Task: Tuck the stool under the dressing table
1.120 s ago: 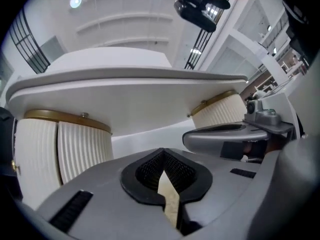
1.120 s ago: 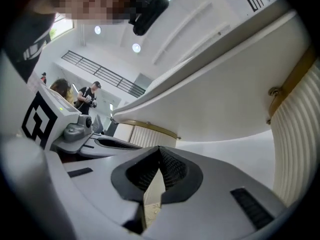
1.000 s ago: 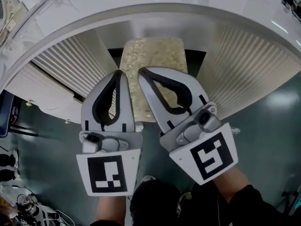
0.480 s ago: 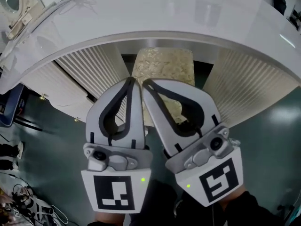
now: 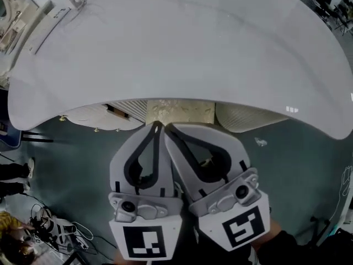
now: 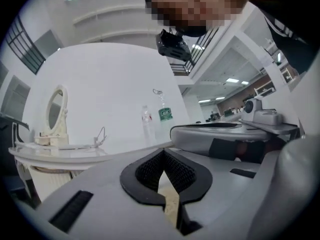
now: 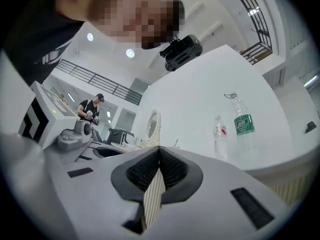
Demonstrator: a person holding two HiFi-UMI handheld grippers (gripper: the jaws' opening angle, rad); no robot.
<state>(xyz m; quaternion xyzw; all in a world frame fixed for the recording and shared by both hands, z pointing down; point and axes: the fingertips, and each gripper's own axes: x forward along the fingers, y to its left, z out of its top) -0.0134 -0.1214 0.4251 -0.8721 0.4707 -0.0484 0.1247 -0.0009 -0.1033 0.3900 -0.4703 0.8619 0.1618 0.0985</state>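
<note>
The white dressing table [image 5: 182, 48] fills the upper head view, its curved front edge running across the middle. Under that edge only a thin strip of the stool's cream patterned seat [image 5: 179, 108] shows; the rest is hidden beneath the top. My left gripper [image 5: 158, 126] and right gripper [image 5: 167, 129] sit side by side just in front of the edge, tips almost touching each other, both shut and holding nothing. In the left gripper view the left gripper [image 6: 162, 151] has its jaws together, and the right gripper [image 7: 159, 148] looks the same in its own view.
Ribbed cream panels [image 5: 242, 117] flank the stool under the table. On the top stand an oval mirror [image 6: 56, 109] and two water bottles [image 7: 243, 121]. Cables and clutter [image 5: 44, 228] lie on the green floor at lower left. A person [image 7: 90, 109] stands far off.
Both grippers have risen and drawn back together, still shut. The table top now covers most of the stool seat and the ribbed panels that showed before.
</note>
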